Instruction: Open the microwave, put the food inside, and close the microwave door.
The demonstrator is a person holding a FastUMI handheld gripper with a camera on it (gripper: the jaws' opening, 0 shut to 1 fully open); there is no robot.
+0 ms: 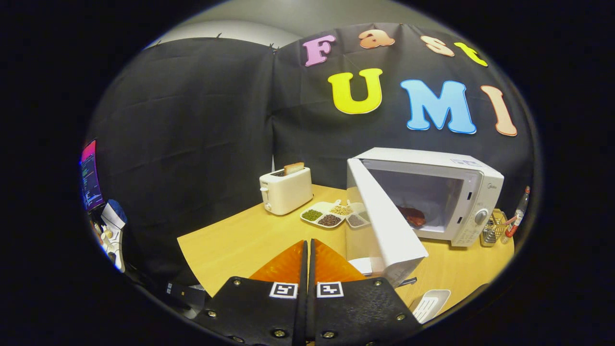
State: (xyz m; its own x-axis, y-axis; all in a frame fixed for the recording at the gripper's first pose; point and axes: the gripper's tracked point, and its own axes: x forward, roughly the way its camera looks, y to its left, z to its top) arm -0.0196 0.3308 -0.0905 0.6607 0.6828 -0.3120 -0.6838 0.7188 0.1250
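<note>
1. Gripper (307,250): fingers pressed together with only a thin seam between them, nothing held. It hangs above the near part of the wooden table (240,240), aimed toward the booth wall.

2. Microwave (447,192) sits on the table ahead and to the right of the fingers. Its door (384,216) stands swung open on a left-side hinge, the free edge reaching toward the gripper. The door's near lower corner lies just right of the fingertips and a little beyond.

3. Food (412,216): a dark reddish item lying on the cavity floor, inside the microwave. Judgement: loading looks done; closing the door is what remains.

4. Key relation: the door's outer face looks toward the gripper, its long edge running from the hinge out toward the fingers. A push would likely go rightward and away, swinging the panel back onto the cavity.

5. Hard to make out: what the food is; the door's latch edge; whether a pale object at the door's foot touches it.

6. Bystanders: toaster (286,190) with bread in a slot, sectioned tray of beans and grains (331,215) between toaster and door, a white slotted utensil (430,303) near the table's front.
</note>
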